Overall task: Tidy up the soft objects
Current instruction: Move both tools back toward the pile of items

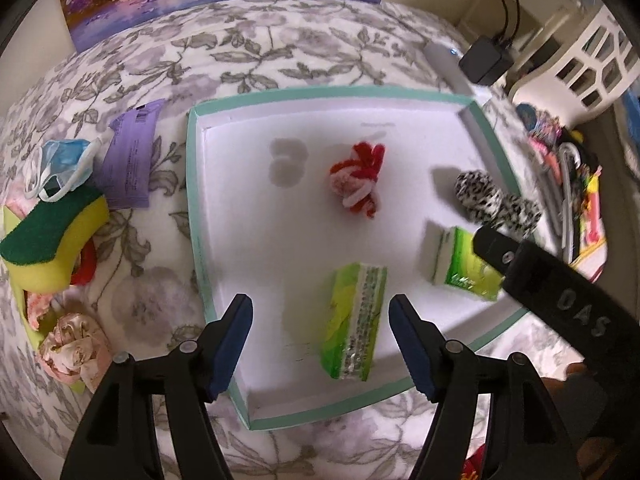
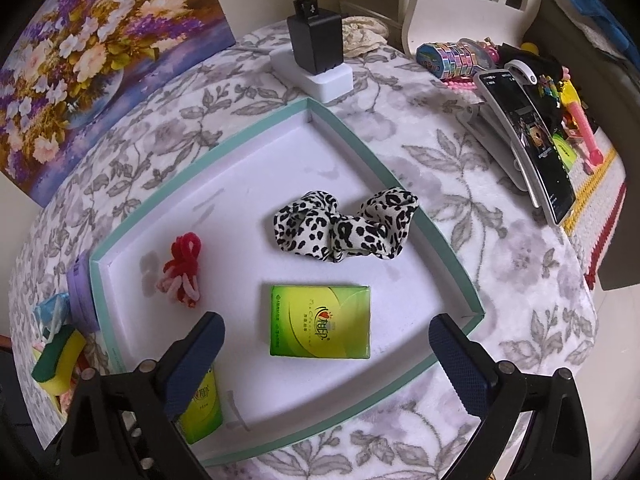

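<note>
Both claws hang spread and empty over a shallow white tray (image 2: 448, 248) with a mint-green rim, set on a bench covered in a grey floral cloth (image 2: 500, 312). Nearest, the left claw (image 1: 320, 344) brackets a green tissue pack (image 1: 354, 324) standing on edge just inside the tray's near wall; a pack balanced that way may well topple or skid if one pad touches it first. The right claw (image 2: 326, 354) hovers over a second tissue pack (image 2: 320, 322) lying flat in the tray, low enough that the pads could scrape the tray floor or shove the light tray across the cloth. The two claws work close together, and a clash looks possible. Farther in lie a red and white yarn bundle (image 1: 360, 180) and, toward the right wall, a leopard-print scrunchie (image 2: 344, 226), both loose enough to snag. Outside the tray on the left, a yellow and green sponge (image 1: 48, 240), a blue face mask (image 1: 60, 164) and a pink fabric flower (image 1: 76, 352) wait on the cloth, near the bench edge where a nudge could drop them.
</note>
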`<action>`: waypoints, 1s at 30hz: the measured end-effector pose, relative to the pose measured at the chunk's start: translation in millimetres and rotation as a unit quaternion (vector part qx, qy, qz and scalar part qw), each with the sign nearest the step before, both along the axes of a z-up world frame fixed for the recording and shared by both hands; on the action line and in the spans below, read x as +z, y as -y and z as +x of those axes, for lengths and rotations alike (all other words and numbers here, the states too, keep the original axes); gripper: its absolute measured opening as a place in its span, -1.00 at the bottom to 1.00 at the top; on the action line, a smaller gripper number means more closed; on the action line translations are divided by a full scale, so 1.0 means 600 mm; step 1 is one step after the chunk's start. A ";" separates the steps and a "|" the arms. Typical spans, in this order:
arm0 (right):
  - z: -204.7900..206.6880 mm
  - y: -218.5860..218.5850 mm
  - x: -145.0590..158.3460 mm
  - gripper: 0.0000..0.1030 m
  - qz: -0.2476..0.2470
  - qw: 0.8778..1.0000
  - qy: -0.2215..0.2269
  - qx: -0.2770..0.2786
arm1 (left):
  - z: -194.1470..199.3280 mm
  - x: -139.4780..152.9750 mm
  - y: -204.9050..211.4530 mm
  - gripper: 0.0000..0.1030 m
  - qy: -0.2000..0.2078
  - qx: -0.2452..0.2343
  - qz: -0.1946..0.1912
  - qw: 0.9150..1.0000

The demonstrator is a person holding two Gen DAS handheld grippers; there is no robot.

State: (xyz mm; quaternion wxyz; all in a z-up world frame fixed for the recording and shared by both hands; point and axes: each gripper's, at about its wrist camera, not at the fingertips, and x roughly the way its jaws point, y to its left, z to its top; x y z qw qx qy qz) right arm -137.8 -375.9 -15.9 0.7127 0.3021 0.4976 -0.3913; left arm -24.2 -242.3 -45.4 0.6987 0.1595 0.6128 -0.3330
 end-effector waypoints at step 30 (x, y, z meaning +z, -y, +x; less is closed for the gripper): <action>0.040 -0.052 -0.005 1.00 -0.018 0.997 -0.024 0.066 | 0.111 0.031 -0.142 0.57 0.014 0.175 0.011 0.984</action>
